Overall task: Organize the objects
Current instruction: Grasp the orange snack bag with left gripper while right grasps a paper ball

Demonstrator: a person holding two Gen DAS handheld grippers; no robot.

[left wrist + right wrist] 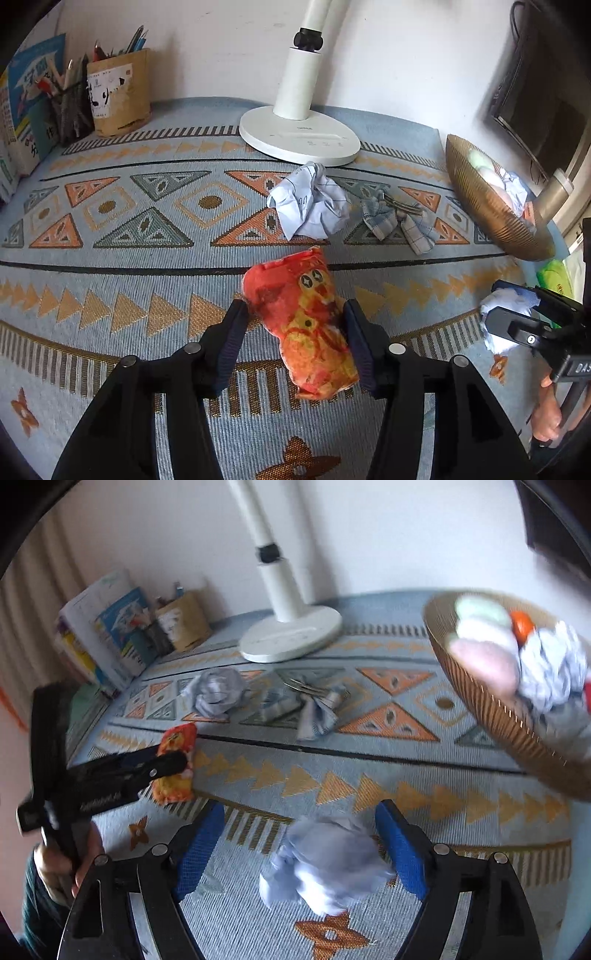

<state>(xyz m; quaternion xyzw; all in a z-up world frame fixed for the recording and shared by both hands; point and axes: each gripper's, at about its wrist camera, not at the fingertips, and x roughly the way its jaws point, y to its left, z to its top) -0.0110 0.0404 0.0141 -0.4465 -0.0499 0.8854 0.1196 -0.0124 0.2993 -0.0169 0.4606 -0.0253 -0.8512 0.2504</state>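
An orange-red snack packet (pixel 303 325) stands tilted between the fingers of my left gripper (pixel 295 306), which is shut on it just above the patterned cloth. The right wrist view shows the same grip (pixel 173 764) from the side. My right gripper (pixel 301 812) is open. A crumpled white paper ball (pixel 325 864), blurred, lies between its blue pads (pixel 399 849), close to the right one and well apart from the left. In the left wrist view that gripper (pixel 517 317) and its paper ball (pixel 502 306) appear at the right edge.
A golden ribbed bowl (pixel 480 709) at the right holds pastel round things, an orange thing and crumpled paper. Mid-table lie another paper ball (pixel 310 199) and a checked cloth (pixel 395 218) with a metal piece. At the back stand a white lamp base (pixel 299 136), pen holders (pixel 118 92) and books (pixel 29 103).
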